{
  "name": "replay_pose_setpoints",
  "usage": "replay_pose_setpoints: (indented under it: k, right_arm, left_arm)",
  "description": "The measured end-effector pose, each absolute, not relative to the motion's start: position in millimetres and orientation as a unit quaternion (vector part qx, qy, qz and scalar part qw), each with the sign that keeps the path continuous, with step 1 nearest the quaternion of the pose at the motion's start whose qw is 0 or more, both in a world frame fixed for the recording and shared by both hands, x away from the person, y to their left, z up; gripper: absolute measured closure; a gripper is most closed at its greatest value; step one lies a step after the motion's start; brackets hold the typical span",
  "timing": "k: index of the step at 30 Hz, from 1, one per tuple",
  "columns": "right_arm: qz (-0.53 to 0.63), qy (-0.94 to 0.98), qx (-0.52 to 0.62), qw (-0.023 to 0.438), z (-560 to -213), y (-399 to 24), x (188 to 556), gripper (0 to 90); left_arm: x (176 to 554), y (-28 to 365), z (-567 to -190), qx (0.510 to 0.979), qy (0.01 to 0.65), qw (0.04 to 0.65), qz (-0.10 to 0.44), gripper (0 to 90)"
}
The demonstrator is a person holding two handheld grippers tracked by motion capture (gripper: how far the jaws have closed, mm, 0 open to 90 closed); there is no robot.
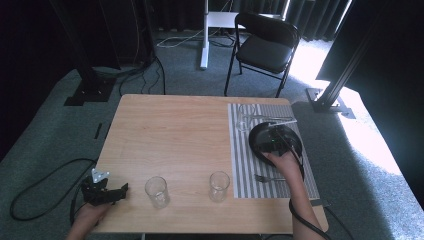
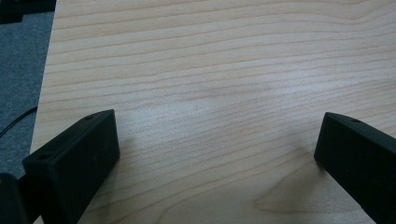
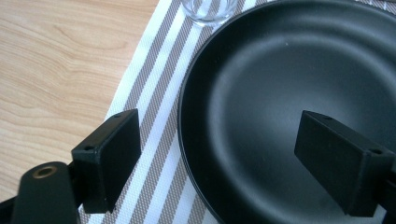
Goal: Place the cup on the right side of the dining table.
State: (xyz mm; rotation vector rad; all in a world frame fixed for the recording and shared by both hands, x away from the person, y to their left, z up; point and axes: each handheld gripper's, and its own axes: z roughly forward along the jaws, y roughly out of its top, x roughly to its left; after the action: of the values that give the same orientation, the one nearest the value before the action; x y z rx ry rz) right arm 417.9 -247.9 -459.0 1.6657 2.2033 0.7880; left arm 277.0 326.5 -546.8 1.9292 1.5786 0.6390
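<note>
Right tongs stand wide, with nothing pressed between the jaws: in the right gripper view one jaw hangs over the striped placemat and the other over the bowl of the black plate, so the plate's near rim runs up between them. The foot of a clear glass sits just past the plate's far edge. From the high view, the right tongs hover over that plate, which lies on the placemat at the right side of the worktop, with a fork nearer the person. Left tongs are also wide and hold nothing, low over bare wood. They sit at the worktop's near left corner. Two tumblers stand along the near edge. No writing or brand can be read anywhere.
</note>
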Motion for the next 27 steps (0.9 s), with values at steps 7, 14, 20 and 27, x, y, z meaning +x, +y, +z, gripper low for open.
replay_pose_setpoints:
  k: [7, 14, 20, 27]
  right_arm:
    - [0.274, 0.756, 0.579, 0.138, -463, -257, 404, 13.9]
    - [0.271, 0.752, 0.584, 0.142, -469, -264, 392, 13.9]
    - [0.274, 0.746, 0.59, 0.144, -474, -272, 381, 13.9]
    - [0.274, 0.739, 0.6, 0.138, -485, -280, 367, 13.8]
  left_arm:
    - [277, 326, -547, 0.72, 0.589, 0.28, 0.238, 0.3]
    - [277, 326, -547, 0.72, 0.589, 0.28, 0.238, 0.3]
    - [277, 326, -547, 0.72, 0.589, 0.28, 0.238, 0.3]
    - [277, 326, -547, 0.72, 0.589, 0.28, 0.238, 0.3]
